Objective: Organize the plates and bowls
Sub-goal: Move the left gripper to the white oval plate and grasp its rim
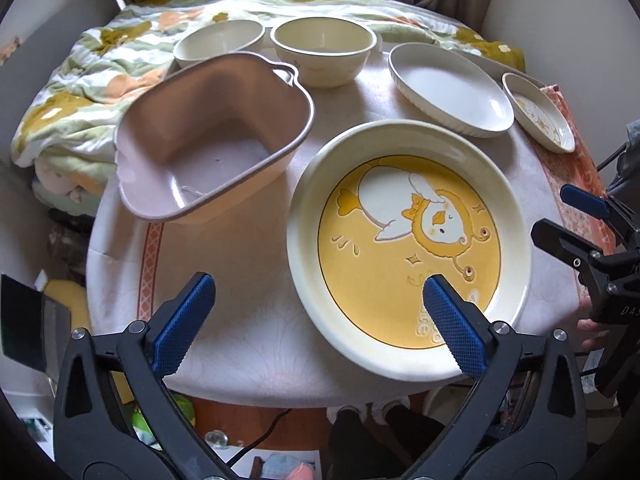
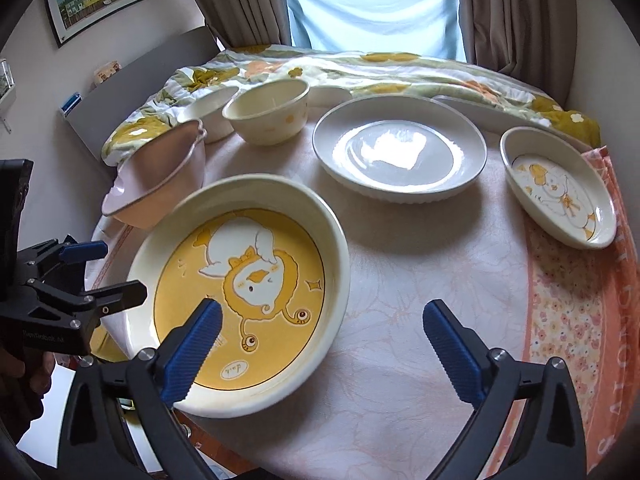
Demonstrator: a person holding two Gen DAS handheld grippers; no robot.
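Left wrist view showed the duck plate lying flat at the near edge of the worktop, a wide, shallow dish with a cream raised rim and a yellow floor bearing a white duck in a lion's mane. It looked like glazed ceramic: probably stiff, fairly heavy for its size, slick under rubber and liable to chip if knocked against another dish. The best hold seemed to be the upright rim, pinched with one finger inside and one outside, at the near side where it overhung nothing else. The left gripper hung above the near rim with its fingers spread wide, holding nothing; one finger sat over the yellow floor, the other over bare cloth to the left. The right gripper likewise had its fingers apart and empty, one above the plate's near rim. Farther back stood a pink tub, two cream bowls, a plain white plate and a small duck dish, all apart from the duck plate. Stacking would likely want a slow, level set-down.
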